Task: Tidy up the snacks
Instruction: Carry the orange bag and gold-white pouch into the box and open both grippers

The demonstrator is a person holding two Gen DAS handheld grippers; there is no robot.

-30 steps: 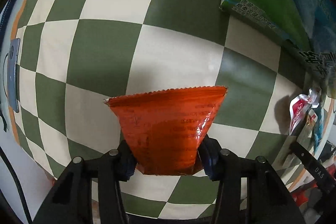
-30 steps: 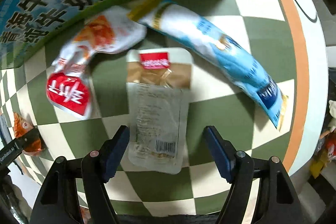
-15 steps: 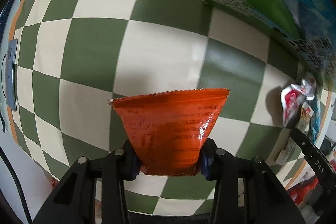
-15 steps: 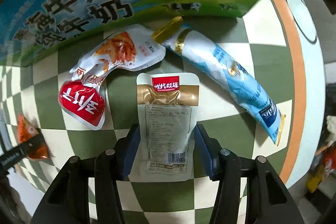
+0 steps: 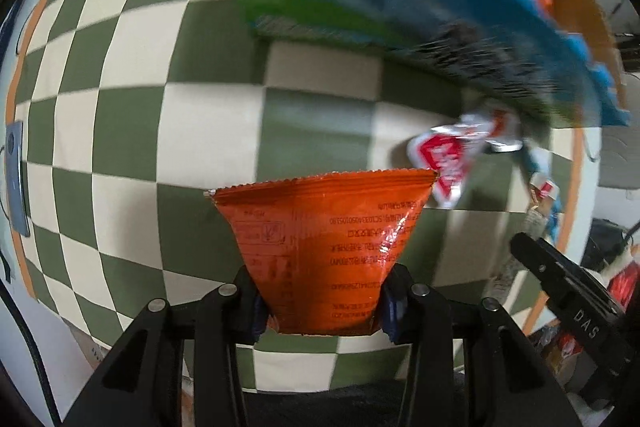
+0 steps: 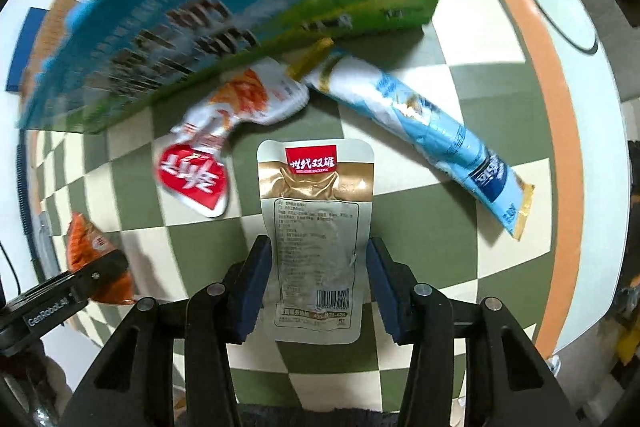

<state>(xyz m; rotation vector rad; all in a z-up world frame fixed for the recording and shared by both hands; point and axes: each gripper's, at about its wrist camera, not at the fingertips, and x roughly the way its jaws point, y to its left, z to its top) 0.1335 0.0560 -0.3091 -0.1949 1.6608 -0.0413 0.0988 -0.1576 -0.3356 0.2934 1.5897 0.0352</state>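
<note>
Plenty of bare checkered cloth (image 5: 132,131) out to my left, nothing in the way on that side. The big blocker was the blue-and-green carton (image 6: 248,7), which walled off the whole far side of the table in both views. Squeezed against its base were a red-and-white pouch (image 6: 200,171) and a long blue stick pack (image 6: 424,131), so the strip right in front of it was cluttered. My other gripper's black arm (image 5: 568,311) poked in from the right, crowding that corner. The near squares looked passable.
</note>
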